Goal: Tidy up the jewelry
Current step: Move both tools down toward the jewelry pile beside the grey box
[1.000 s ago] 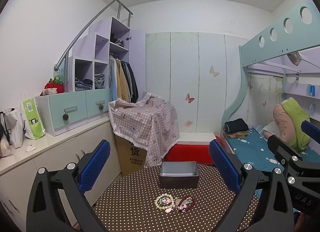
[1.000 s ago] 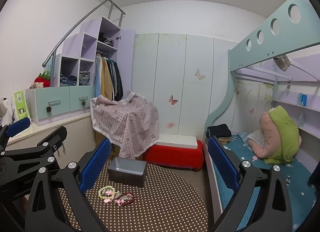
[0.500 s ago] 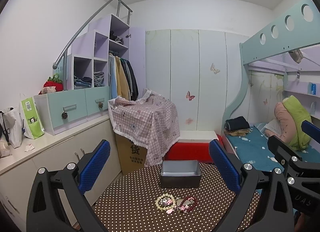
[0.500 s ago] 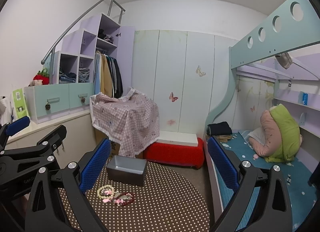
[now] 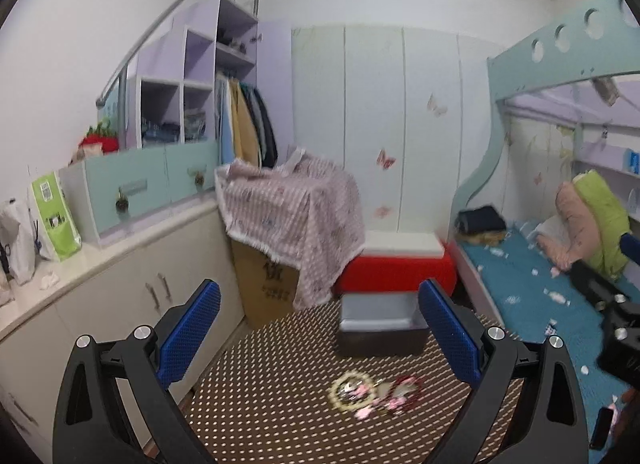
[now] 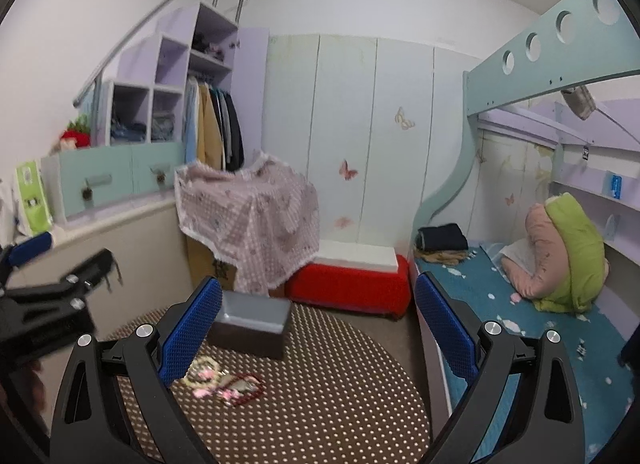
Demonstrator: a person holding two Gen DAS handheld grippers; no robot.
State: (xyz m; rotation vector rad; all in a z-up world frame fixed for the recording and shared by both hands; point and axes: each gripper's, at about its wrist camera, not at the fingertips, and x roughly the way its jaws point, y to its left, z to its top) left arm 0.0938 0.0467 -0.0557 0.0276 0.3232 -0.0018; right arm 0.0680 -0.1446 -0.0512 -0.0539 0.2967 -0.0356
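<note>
A small heap of bead bracelets lies on a round brown dotted table (image 5: 260, 404): a pale cream bracelet (image 5: 352, 388) and a dark red bracelet (image 5: 406, 388) with pink bits between them. They also show in the right wrist view, cream bracelet (image 6: 202, 368) and red bracelet (image 6: 244, 386). A grey open box (image 5: 378, 328) stands behind them, seen too in the right wrist view (image 6: 252, 322). My left gripper (image 5: 320, 332) is open and empty above the table. My right gripper (image 6: 316, 328) is open and empty to its right.
A cardboard box under a checked cloth (image 5: 292, 216) and a red bench (image 5: 396, 272) stand beyond the table. A white cabinet counter (image 5: 100, 264) runs along the left. A bunk bed with a blue sheet (image 6: 520, 304) is on the right.
Both grippers have tilted down and moved closer to the table; the box and bracelets look bigger and slightly blurred. Both grippers stay open.
</note>
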